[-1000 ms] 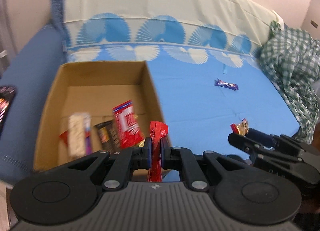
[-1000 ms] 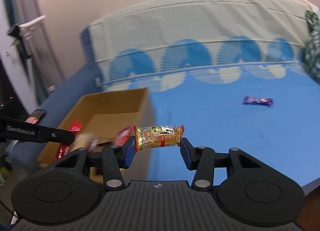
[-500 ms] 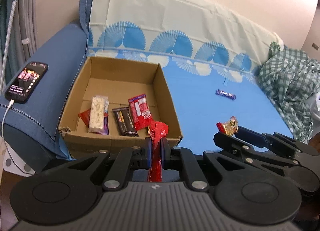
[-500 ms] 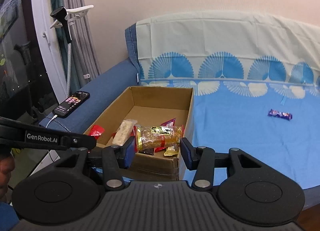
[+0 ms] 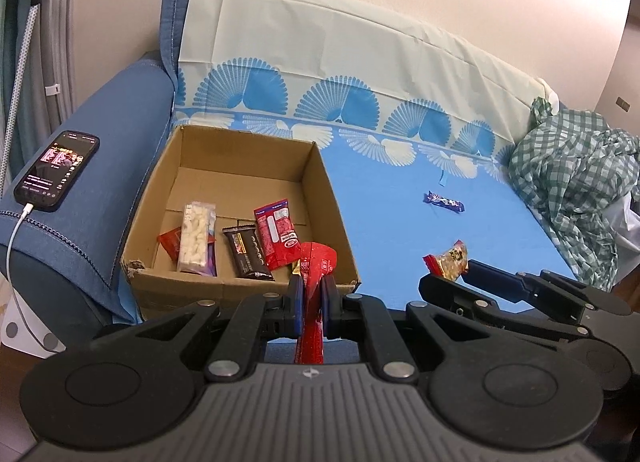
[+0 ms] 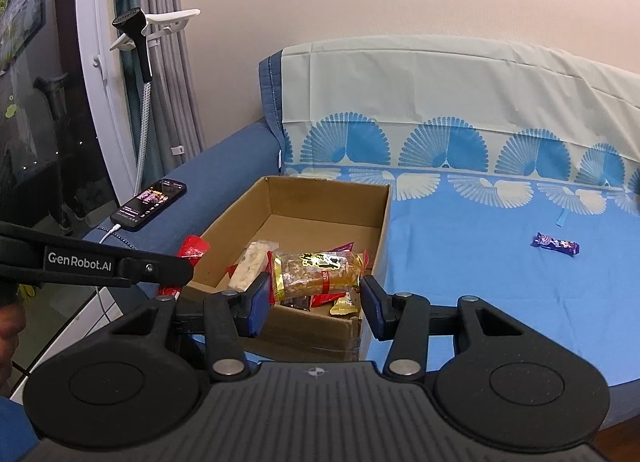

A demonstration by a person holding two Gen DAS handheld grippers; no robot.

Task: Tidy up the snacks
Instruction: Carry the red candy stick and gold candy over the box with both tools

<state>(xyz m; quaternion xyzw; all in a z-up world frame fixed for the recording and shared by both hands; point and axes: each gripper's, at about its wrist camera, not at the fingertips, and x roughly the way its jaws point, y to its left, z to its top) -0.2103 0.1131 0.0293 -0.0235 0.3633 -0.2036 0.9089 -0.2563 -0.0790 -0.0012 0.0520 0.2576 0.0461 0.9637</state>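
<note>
My left gripper (image 5: 311, 294) is shut on a red snack packet (image 5: 316, 266), held just in front of the near wall of the cardboard box (image 5: 240, 166). My right gripper (image 6: 316, 294) is shut on a golden peanut bar (image 6: 316, 268), held lengthwise between the pads, in front of the box (image 6: 324, 198). The box holds several snacks: a white puffed bar (image 5: 195, 236), a black bar (image 5: 249, 252), a red packet (image 5: 278, 232). A purple bar (image 5: 444, 201) lies on the blue sofa seat; it also shows in the right wrist view (image 6: 555, 244).
A phone (image 5: 56, 170) on a charging cable lies on the blue sofa armrest left of the box. A green checked cloth (image 5: 572, 178) is heaped at the seat's right end. A curtain and a clip stand (image 6: 148, 46) are at the left.
Both grippers have pulled back and up from the sofa with their snacks still held. The box now sits farther off and fully in view, and the phone has come into view.
</note>
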